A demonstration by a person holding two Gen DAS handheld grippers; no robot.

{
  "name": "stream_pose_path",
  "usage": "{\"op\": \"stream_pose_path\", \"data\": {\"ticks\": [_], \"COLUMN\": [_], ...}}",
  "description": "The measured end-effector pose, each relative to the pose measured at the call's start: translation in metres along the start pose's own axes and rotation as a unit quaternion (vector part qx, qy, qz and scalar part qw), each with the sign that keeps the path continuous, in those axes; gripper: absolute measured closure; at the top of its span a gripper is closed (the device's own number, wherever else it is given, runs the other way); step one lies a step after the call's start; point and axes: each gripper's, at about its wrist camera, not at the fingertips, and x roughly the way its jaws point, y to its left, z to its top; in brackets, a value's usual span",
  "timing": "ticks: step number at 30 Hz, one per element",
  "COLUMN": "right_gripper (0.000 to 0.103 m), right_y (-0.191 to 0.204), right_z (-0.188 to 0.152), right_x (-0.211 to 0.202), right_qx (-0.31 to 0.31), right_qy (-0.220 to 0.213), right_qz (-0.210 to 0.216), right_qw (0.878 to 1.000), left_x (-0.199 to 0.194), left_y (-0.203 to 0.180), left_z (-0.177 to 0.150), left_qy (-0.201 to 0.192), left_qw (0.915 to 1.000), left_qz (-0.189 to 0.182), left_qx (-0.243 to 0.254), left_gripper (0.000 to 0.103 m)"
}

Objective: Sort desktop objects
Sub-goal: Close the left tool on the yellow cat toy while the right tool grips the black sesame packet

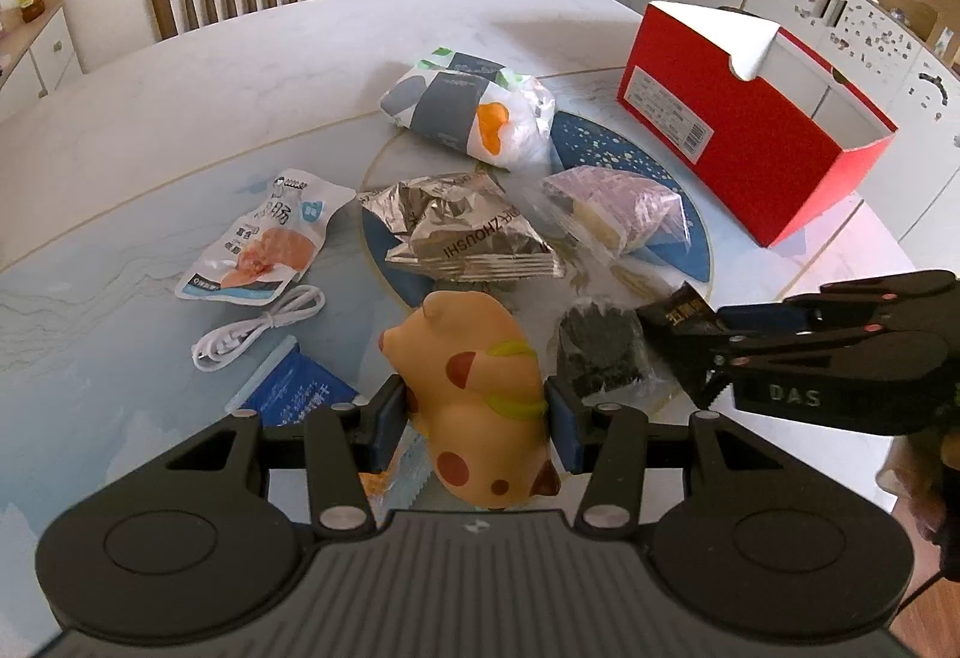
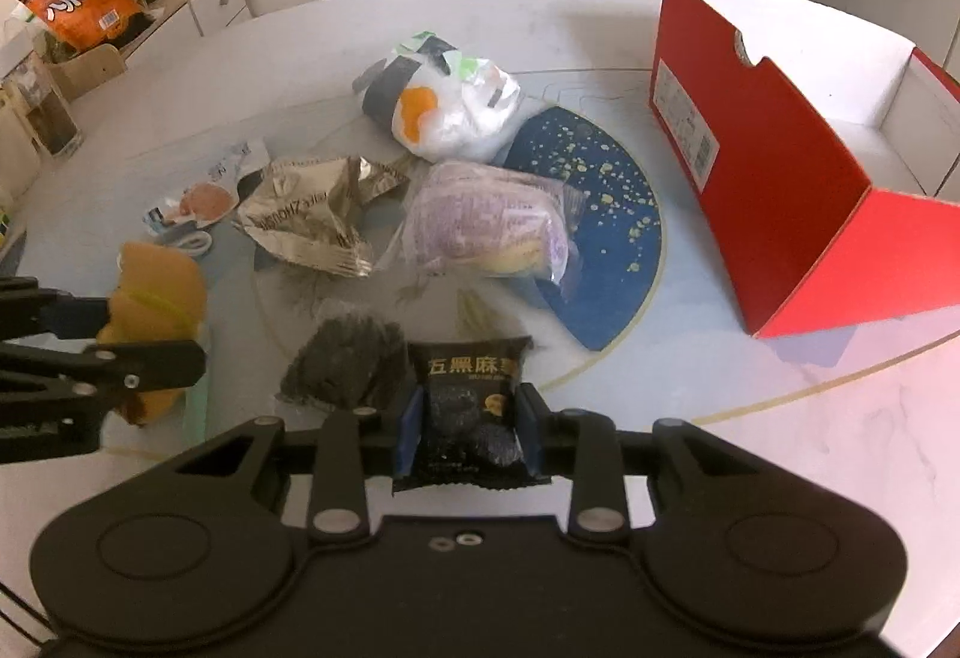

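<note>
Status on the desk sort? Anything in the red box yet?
Done: nothing visible; the red box looks empty where its inside shows. In hand: left gripper shut on the spotted pig toy, right gripper shut on the black snack packet. Left on the table: silver foil bag, purple bread pack, tissue pack, white cable, sausage pouch.

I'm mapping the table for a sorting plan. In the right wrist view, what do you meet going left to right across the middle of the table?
Orange pig toy → crumpled silver foil packet → purple wrapped bread → red box.
</note>
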Motion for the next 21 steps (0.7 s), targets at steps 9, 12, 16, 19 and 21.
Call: {"op": "stream_pose_path", "data": {"ticks": [9, 12, 16, 19, 21], "right_gripper": [0.068, 0.069, 0.069, 0.069, 0.069], "right_y": [-0.001, -0.004, -0.005, -0.006, -0.007], "right_z": [-0.006, -0.006, -0.002, 0.002, 0.005], "right_x": [0.011, 0.004, -0.01, -0.024, -0.034], "right_qx": [0.01, 0.021, 0.031, 0.034, 0.035], "right_qy": [0.006, 0.002, -0.001, -0.005, -0.008], "right_qz": [-0.009, -0.004, 0.004, 0.009, 0.014], "right_qw": [1.0, 1.0, 1.0, 0.999, 0.999], "left_x": [-0.009, -0.013, -0.022, -0.029, -0.033], "left_y": [0.002, 0.003, 0.001, -0.002, -0.004], "left_z": [-0.005, -0.004, 0.001, 0.005, 0.007], "left_qy": [-0.002, -0.001, -0.004, -0.007, -0.008], "left_qw": [1.0, 1.0, 0.9999, 0.9999, 0.9998], "left_qz": [0.002, -0.002, -0.01, -0.013, -0.015], "left_qx": [-0.007, -0.009, -0.008, -0.004, 0.0], "left_gripper": [0.055, 0.055, 0.055, 0.055, 0.055]}}
